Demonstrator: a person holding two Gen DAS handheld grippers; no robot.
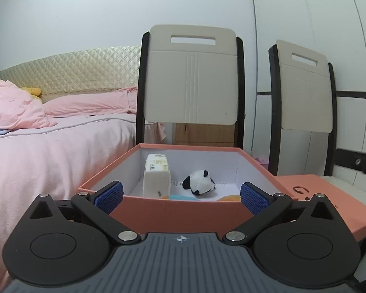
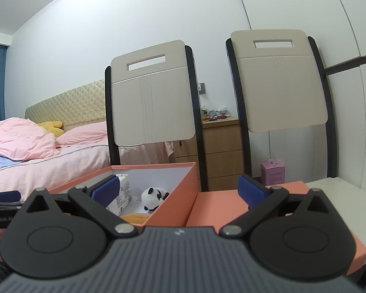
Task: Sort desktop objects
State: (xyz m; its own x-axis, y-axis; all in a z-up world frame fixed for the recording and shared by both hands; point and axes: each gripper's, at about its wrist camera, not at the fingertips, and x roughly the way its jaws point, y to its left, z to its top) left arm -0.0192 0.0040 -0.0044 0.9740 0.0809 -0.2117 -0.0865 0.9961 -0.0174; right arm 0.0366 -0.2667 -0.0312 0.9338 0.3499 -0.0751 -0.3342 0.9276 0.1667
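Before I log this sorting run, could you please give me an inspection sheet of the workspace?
Surface: white table, mostly covered.
Job's things: open orange box holding a white packet, a panda toy and partly hidden items; orange lid flat beside it.
Clutter: nothing seen.
Grippers: left gripper and right gripper both open, empty.
Cables: nothing seen.
Surroundings: two chairs, pink bed, wooden drawers.

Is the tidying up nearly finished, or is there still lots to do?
Mostly done: the panda toy and white packet already sit inside the orange box. Nothing is in hand; the left claw and right claw are open. The lid lying beside the box probably goes on next.
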